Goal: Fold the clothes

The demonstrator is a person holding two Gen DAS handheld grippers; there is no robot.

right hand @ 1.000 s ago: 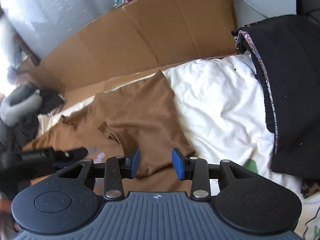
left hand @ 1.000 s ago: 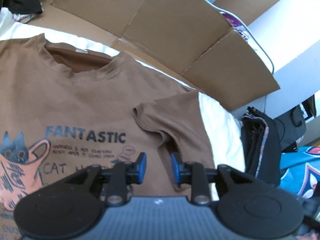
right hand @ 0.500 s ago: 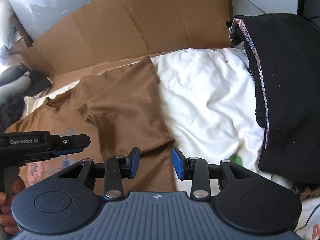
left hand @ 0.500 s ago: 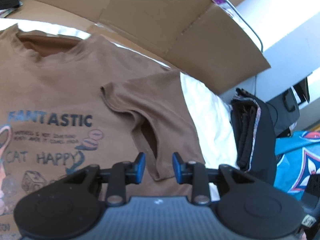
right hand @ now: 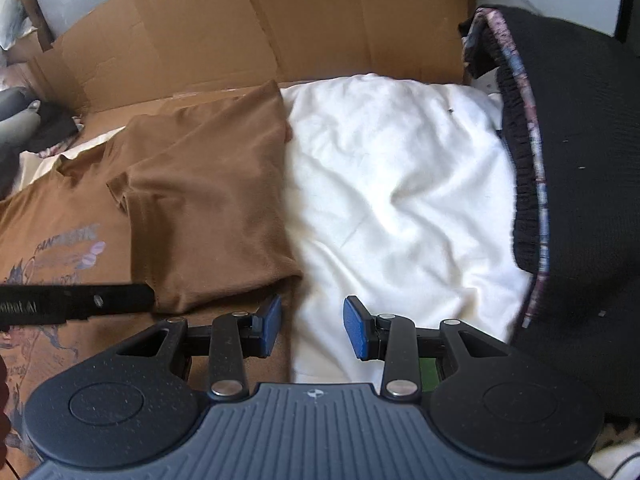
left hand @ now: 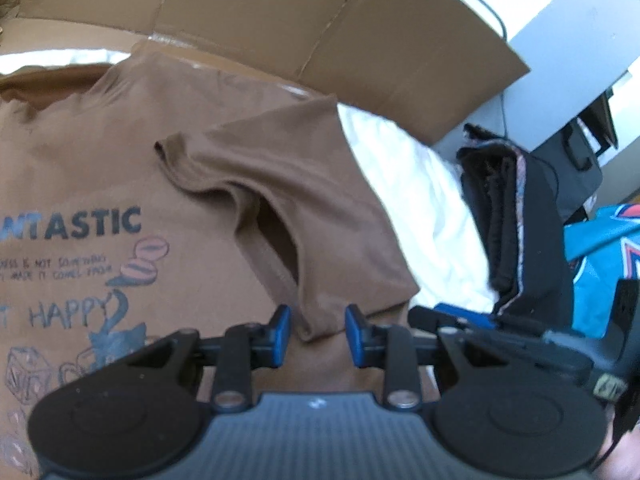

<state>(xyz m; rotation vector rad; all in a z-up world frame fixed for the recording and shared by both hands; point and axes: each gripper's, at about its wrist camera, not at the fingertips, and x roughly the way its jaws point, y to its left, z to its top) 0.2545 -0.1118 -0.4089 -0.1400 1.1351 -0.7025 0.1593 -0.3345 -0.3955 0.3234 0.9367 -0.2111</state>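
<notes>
Brown T-shirt (left hand: 120, 152) lies print-up with only one sleeve (left hand: 304, 208) folded in; both claws, left (left hand: 316, 334) and right (right hand: 310, 326), hang spread and empty, so most folding remains.

White bedding (right hand: 400, 200) carries brown T-shirt (left hand: 100, 152), black folded clothes (right hand: 580, 160); cardboard (right hand: 280, 20) behind.
</notes>
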